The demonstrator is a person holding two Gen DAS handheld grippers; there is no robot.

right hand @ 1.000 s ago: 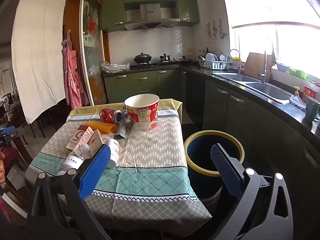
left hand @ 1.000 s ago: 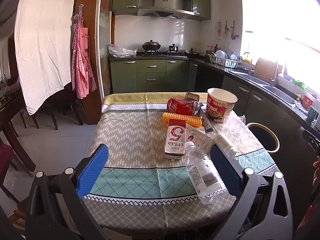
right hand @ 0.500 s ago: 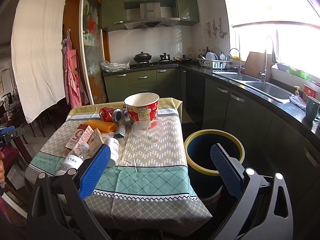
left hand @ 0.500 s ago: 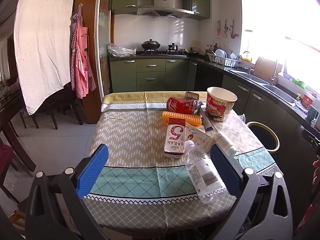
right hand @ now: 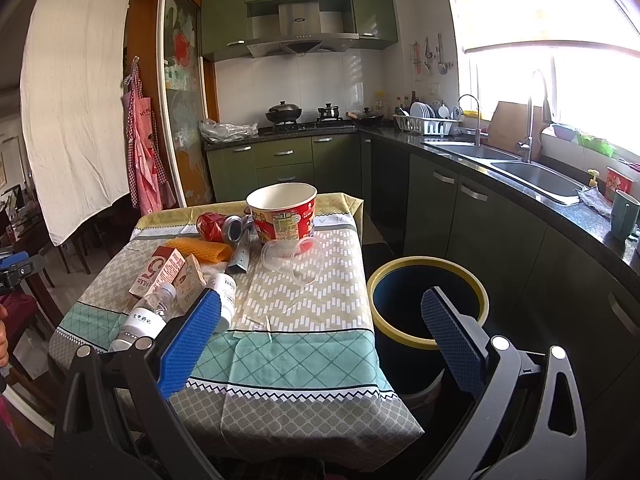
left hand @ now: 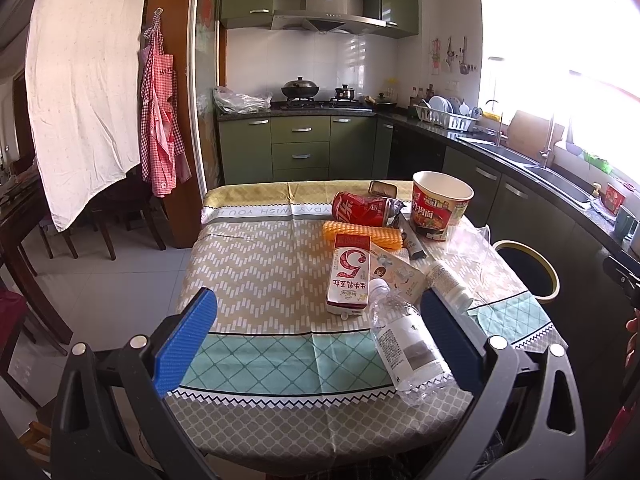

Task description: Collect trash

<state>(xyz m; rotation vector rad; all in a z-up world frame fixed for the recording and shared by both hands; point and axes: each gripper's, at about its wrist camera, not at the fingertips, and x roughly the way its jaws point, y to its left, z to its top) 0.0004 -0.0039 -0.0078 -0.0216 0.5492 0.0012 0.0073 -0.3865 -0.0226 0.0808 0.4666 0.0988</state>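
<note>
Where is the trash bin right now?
The trash bin stands on the floor off the table's right edge, before the green cabinets; the right wrist view shows it best.

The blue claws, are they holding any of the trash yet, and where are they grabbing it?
Nothing is held. The left claw and right claw are both open and empty, short of the trash on the table.

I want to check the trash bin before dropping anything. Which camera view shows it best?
The right wrist view: the trash bin is near, its yellow rim and dark inside almost fully visible beside the table. The left wrist view shows only a small part of it behind the table corner.
</note>
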